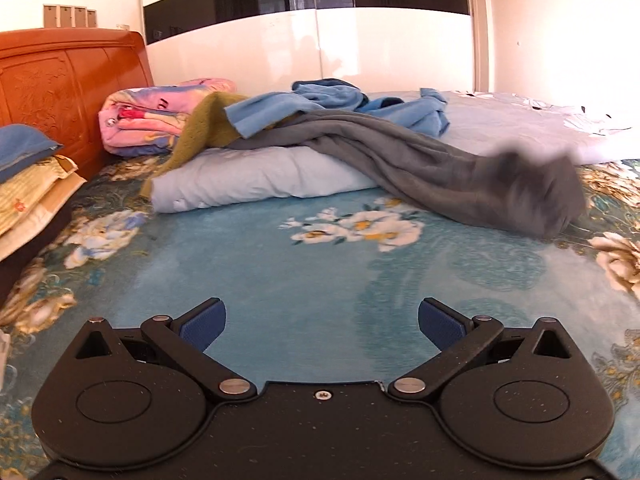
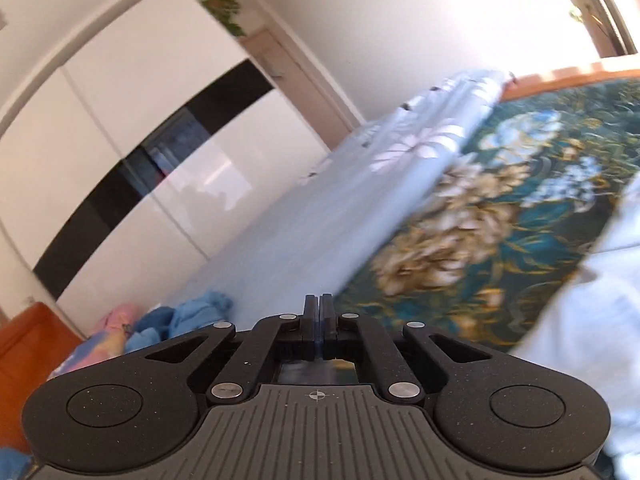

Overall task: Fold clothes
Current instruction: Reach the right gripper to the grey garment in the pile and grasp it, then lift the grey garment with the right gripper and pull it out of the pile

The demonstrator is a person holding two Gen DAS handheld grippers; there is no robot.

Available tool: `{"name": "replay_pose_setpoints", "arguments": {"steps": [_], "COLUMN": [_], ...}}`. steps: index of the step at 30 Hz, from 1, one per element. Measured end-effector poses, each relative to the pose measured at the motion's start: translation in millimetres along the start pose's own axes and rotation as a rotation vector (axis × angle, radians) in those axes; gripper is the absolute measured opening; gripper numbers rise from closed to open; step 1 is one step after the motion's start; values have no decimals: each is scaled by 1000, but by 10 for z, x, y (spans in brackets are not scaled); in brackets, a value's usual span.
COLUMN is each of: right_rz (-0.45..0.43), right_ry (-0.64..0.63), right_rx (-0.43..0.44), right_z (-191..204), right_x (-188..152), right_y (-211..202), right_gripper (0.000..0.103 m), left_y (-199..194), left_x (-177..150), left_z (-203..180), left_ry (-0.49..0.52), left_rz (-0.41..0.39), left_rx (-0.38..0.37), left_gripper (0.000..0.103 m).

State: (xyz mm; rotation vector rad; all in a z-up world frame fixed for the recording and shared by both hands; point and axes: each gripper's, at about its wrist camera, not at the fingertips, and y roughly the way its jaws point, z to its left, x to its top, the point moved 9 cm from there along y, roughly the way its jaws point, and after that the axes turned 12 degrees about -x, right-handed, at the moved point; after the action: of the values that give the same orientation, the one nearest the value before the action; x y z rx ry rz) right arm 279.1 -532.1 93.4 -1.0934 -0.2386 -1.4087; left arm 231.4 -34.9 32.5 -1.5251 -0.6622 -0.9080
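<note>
Floral bedspread point(image 1: 320, 256) under a spread left claw point(image 1: 322, 322); right claw point(image 2: 319, 310) pressed together; white wardrobe point(image 1: 360, 40) behind

Floral bed point(image 1: 312, 264) bears a grey garment point(image 1: 420, 164), pale quilt point(image 1: 256, 178).

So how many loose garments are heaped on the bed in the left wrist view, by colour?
Grey: 1, the grey garment draped over the pale blue pillow
Blue: 1 heap, the blue garment; may be more than one piece
Olive: 1, the olive garment
Total: 3
</note>
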Motion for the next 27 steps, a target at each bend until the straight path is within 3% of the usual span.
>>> {"name": "replay_pose_setpoints", "arguments": {"steps": [6,12,16,20,27], "right_rz": [63,284,384,427,493], "right_ry": [-96,-249,-361,-390,-378], "right_rx": [27,170,247,258,319], "right_z": [-140,541,977,1222,1624], "right_x": [56,-742,-1360,-1661,-1855], "right_y": [38,381,533,722,1089], "right_gripper": [0,7,36,41,43], "left_y": [169,212,210,197,246], "left_x": [32,24,-9,-79,-233], "left_z": [-271,-306,-158,-17,107], "left_ry": [-17,18,-3,-19,-41], "left_rz": [24,33,42,54,93], "left_rx": [-27,-2,23,45,66], "left_gripper": [102,102,102,102,102]}}
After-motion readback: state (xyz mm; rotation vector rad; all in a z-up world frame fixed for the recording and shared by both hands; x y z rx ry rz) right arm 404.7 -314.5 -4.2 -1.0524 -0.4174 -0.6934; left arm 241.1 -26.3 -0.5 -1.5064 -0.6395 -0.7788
